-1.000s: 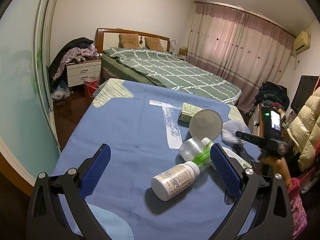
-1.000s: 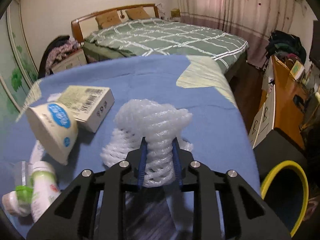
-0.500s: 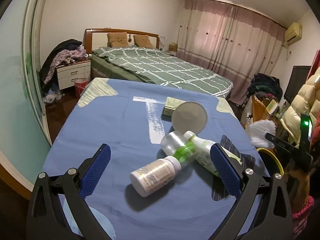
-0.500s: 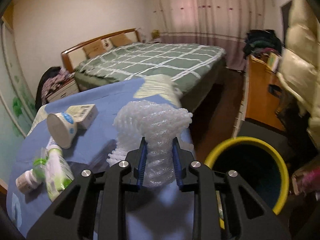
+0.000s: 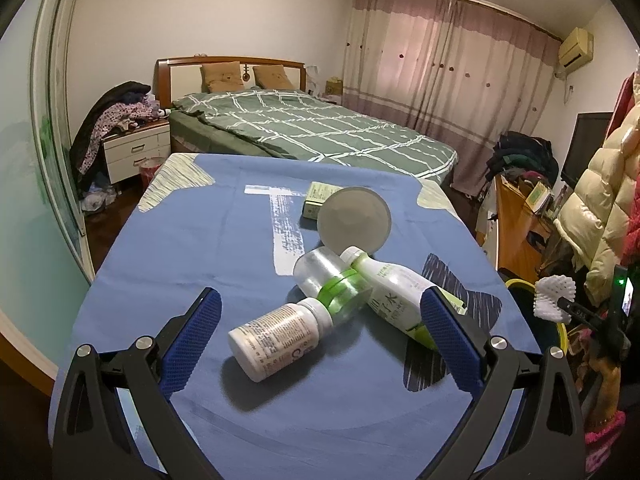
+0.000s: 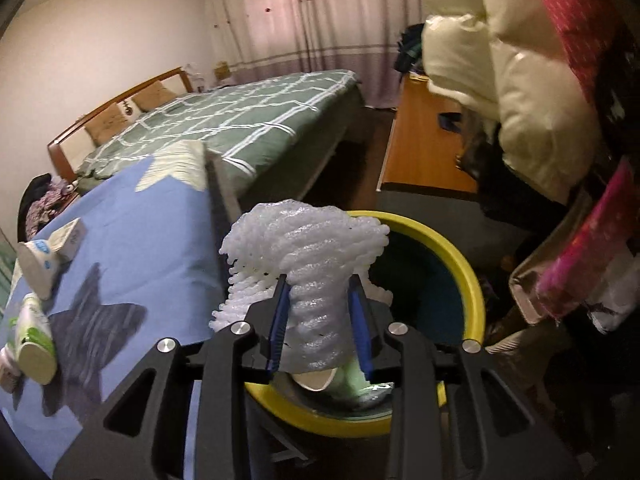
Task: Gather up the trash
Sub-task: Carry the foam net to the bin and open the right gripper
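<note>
The right gripper (image 6: 320,320) holds a white foam net (image 6: 308,248) over the yellow-rimmed bin (image 6: 468,276), which stands on the floor just beside the tabletop's edge. Its blue fingers (image 6: 277,328) have just been opening, yet the foam still sits between them with both pads against its narrow waist; the wider part of the net fans out above the fingers and partly hides the bin's near rim. Inside the bin, below the fingers, pale pieces of rubbish show, too blurred to name.

The left gripper (image 5: 320,340) hovers above the blue tabletop (image 5: 180,248) with its fingers (image 5: 192,344) spread wide and nothing between them. Taking the bin as the landmark, the rest of the trash lies on the tabletop well apart from it: a white pill bottle (image 5: 280,336) on its side, farthest from the bin, a clear jar with a green band (image 5: 332,288) touching the pill bottle's cap, and a white-and-green drink bottle (image 5: 396,292) on the jar's bin side. Beyond these, a paper cup (image 5: 354,224) lies on its side with its base toward the left camera, and a small green carton (image 5: 316,198) rests just behind it.
</note>
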